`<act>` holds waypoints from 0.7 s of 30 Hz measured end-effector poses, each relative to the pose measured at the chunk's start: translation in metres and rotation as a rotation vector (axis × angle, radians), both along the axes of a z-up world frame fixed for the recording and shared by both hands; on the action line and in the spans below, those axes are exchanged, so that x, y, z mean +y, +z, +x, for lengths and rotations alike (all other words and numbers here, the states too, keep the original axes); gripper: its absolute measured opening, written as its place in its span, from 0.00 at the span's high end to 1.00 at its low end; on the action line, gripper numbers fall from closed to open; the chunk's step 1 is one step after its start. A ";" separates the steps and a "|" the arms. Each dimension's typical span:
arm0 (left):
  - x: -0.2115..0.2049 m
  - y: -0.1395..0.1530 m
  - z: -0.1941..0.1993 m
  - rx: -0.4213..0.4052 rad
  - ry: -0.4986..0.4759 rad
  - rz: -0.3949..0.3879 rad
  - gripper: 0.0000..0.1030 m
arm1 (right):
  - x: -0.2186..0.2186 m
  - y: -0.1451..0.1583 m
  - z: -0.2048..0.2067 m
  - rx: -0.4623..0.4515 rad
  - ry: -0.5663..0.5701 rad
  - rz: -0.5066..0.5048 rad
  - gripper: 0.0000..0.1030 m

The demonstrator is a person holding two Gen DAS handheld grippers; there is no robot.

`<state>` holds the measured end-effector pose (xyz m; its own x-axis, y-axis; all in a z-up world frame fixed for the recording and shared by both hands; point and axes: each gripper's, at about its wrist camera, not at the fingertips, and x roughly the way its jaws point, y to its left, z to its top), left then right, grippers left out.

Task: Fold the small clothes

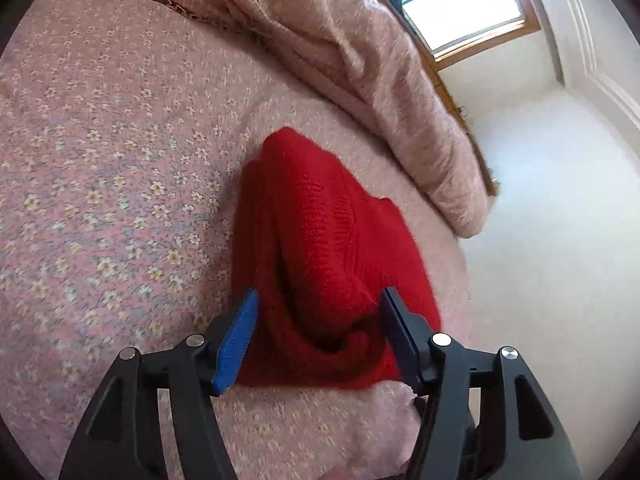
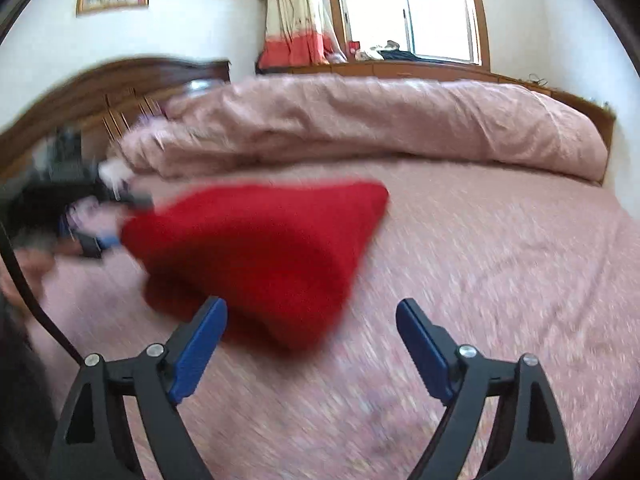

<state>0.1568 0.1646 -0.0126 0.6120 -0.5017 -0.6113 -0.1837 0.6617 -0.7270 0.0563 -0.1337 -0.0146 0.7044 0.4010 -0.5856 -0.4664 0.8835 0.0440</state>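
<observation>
Lying bunched on the floral bedsheet (image 1: pixel 100 160), the red knit garment (image 1: pixel 320 248) is sitting near the rolled quilt (image 1: pixel 360 60). Left gripper (image 1: pixel 318 304) is straddling its near edge, jaws wide; right gripper (image 2: pixel 312 316) is hovering wide, empty. Advice: pinch one layer only, drag toward open sheet, away from the bed edge.

This is a bedroom in a home: a big bed with a pink flowered sheet (image 1: pixel 100 160), a fluffy pink blanket (image 2: pixel 360 120), a dark wooden headboard (image 2: pixel 100 88), and a sunny window (image 2: pixel 408 8).
</observation>
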 end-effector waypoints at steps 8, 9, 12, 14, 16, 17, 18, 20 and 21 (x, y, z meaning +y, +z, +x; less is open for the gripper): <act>-0.031 0.007 0.029 -0.077 -0.025 0.117 0.70 | 0.011 -0.018 0.036 0.081 -0.057 -0.062 0.13; -0.032 0.010 0.028 -0.096 -0.030 0.113 0.71 | 0.015 -0.016 0.038 0.063 -0.049 -0.066 0.13; -0.033 0.019 0.028 -0.148 -0.051 0.069 0.71 | 0.030 -0.012 0.040 0.021 -0.023 -0.081 0.13; -0.033 0.019 0.026 -0.152 -0.068 0.057 0.71 | 0.045 -0.016 0.046 0.006 -0.047 -0.131 0.13; -0.033 0.016 0.027 -0.137 -0.065 0.076 0.71 | 0.048 -0.016 0.053 -0.009 -0.079 -0.142 0.14; -0.033 0.014 0.028 -0.132 -0.063 0.079 0.71 | 0.046 -0.014 0.055 -0.032 -0.124 -0.144 0.14; -0.033 0.011 0.029 -0.123 -0.060 0.080 0.71 | 0.045 -0.013 0.055 -0.053 -0.188 -0.163 0.11; -0.031 0.005 0.030 -0.102 -0.045 0.078 0.72 | 0.044 -0.018 0.062 -0.028 -0.221 -0.190 0.09; -0.031 0.003 0.028 -0.097 -0.031 0.102 0.74 | 0.043 -0.019 0.064 -0.012 -0.220 -0.188 0.09</act>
<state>0.1847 0.1337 -0.0091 0.6557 -0.4598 -0.5989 -0.0945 0.7370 -0.6693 0.1203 -0.0904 -0.0339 0.7696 0.1230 -0.6265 -0.2622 0.9556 -0.1345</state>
